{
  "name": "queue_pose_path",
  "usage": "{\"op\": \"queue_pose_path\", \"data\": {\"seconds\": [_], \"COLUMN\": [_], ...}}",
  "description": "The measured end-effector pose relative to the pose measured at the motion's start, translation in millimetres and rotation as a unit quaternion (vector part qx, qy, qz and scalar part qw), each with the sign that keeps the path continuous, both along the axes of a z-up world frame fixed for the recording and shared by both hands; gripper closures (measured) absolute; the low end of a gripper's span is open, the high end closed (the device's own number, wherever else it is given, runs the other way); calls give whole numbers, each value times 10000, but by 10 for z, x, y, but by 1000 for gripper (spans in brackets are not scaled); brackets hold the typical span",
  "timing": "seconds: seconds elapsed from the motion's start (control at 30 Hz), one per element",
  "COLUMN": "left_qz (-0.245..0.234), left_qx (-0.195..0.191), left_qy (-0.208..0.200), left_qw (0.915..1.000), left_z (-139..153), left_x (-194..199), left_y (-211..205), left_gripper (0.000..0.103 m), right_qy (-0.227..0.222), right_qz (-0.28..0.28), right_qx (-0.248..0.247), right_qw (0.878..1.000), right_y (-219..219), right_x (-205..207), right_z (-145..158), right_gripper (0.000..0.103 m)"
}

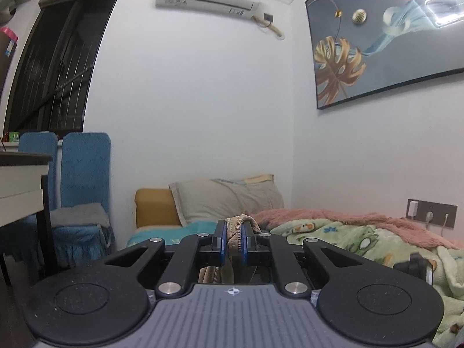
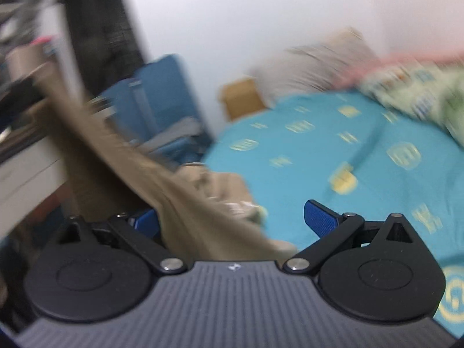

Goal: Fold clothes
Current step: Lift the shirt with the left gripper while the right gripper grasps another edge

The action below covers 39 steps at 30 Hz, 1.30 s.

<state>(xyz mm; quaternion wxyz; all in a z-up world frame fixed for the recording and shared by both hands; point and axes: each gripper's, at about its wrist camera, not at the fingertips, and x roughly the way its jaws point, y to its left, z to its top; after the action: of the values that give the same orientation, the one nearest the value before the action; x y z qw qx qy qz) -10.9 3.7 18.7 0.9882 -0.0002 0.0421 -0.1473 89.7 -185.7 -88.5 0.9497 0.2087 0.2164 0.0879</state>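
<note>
Left wrist view shows the left gripper (image 1: pixel 233 239) clamped on a fold of tan garment (image 1: pixel 235 233), its blue pads (image 1: pixel 221 239) pressing the cloth from both sides, with more of it hanging below between the arms. Beyond it lie a grey pillow (image 1: pixel 226 200), a pink blanket (image 1: pixel 333 217) and a green quilt (image 1: pixel 362 240). In the blurred right wrist view, the right gripper (image 2: pixel 232 220) is spread wide; the tan garment (image 2: pixel 174 197) stretches across its left finger, rising up-left and trailing onto the turquoise bed sheet (image 2: pixel 333 133).
</note>
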Motion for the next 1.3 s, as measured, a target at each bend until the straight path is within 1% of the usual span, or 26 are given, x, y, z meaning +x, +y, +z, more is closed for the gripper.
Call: {"op": "queue_pose_path", "data": {"seconds": [0.07,0.13,0.17,0.2,0.23,0.27,0.3,0.37,0.47,0.57,0.6,0.63,0.67,0.73,0.77,0.8,0.83,0.87,0.9,0.97,1.03,1.1,1.13,1.23,1.27,1.3], "left_qz": [-78,-153,-178,-189,-190,-192,-178,-63,173,277,245,202,165,183,224,270,306,365,437,524,493,478,476,400,338,268], "left_qx": [-5,-15,-26,-53,-91,-129,-183,-291,-519,-780,-890,-1022,-1154,-1308,-1360,-1388,-1406,-1407,-1378,-1342,-1399,-1371,-1298,-902,-761,-624], "left_qy": [188,263,246,201,141,82,24,-90,-136,51,166,325,519,805,905,1004,1120,1236,1358,1645,2041,2440,2616,3036,3122,3176], "left_qw": [9998,9995,9995,9996,9997,9997,9997,9995,9984,9966,9956,9940,9918,9880,9863,9848,9832,9816,9801,9758,9676,9588,9552,9477,9464,9458], "left_z": [-79,-136,-151,-145,-126,-106,-88,-46,11,29,18,0,-29,-103,-139,-165,-184,-211,-243,-311,-402,-502,-548,-664,-693,-716], "left_x": [88,130,131,124,113,102,90,72,94,166,195,225,253,284,290,299,315,328,340,378,439,511,544,620,631,635], "left_y": [14,26,30,41,61,80,103,164,305,456,500,548,596,709,763,815,867,908,934,990,1051,1062,1057,986,945,899], "left_gripper": [92,92,93,93,93,93,93,93,93,93,92,92,92,92,92,92,92,92,92,92,92,91,91,89,88,85], "right_qy": [266,432,525,697,887,1067,1245,1518,1443,948,772,604,463,336,288,266,237,186,86,-159,-354,-480,-521,-555,-546,-540], "right_qz": [-226,-286,-203,19,268,393,486,470,-175,-1152,-1344,-1411,-1351,-1109,-943,-760,-603,-480,-388,-225,-120,-96,-101,-113,-116,-118], "right_qx": [295,276,107,-183,-493,-747,-986,-1328,-1305,-889,-720,-561,-420,-280,-247,-243,-287,-392,-509,-687,-723,-749,-775,-762,-738,-734], "right_qw": [9990,9983,9984,9974,9945,9907,9861,9783,9807,9848,9853,9866,9889,9929,9948,9965,9975,9979,9979,9973,9967,9960,9956,9955,9957,9958], "right_y": [-150,-186,-144,-47,61,158,253,327,139,-197,-286,-352,-394,-392,-359,-332,-285,-226,-155,-32,4,19,18,-13,-31,-40], "right_x": [105,156,182,207,233,242,247,240,216,96,51,14,-12,-29,-30,-16,-15,-23,-49,-121,-151,-207,-215,-189,-169,-162], "right_z": [-85,-132,-149,-177,-209,-271,-341,-456,-431,-251,-193,-147,-113,-70,-68,-49,-41,-32,-2,63,129,172,187,211,214,215], "right_gripper": [0,0,0,0,0,0,0,0,0,1,3,15,24,50,58,72,79,90,93,95,95,95,95,95,95,95]}}
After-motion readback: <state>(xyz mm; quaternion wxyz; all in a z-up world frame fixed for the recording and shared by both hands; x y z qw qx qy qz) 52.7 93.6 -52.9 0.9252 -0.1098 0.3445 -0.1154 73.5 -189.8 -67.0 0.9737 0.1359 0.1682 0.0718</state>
